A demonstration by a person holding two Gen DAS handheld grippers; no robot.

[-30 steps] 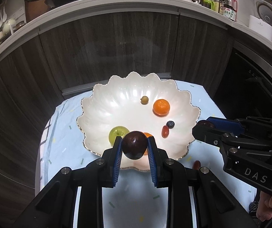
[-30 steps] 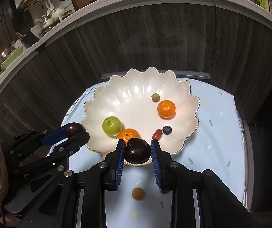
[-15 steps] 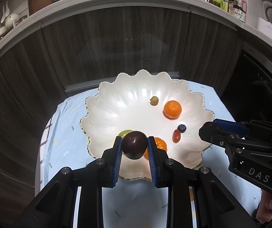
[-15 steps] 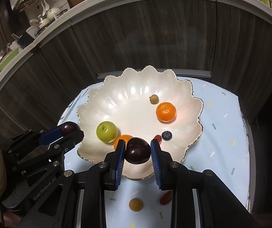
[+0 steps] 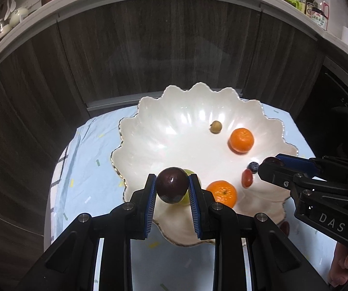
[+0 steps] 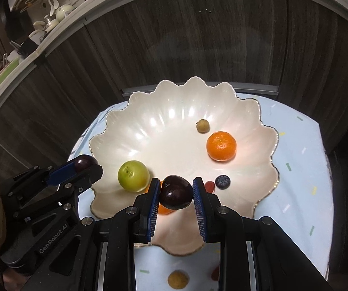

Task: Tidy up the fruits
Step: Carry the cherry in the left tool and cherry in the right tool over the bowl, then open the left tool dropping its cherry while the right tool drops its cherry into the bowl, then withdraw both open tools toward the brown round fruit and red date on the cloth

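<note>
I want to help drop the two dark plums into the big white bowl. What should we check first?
1. Left gripper holds its dark plum firmly: ok.
2. Right gripper holds its dark plum firmly: ok.
3. Both grippers over the scalloped white bowl: ok.
4. Empty landing spot in the bowl's far left part: ok.
5. Nothing right under the plums: not ok; the green apple sits beneath the left one, a mandarin beneath the right.
6. Height above the bowl for a gentle drop: cannot tell.
</note>
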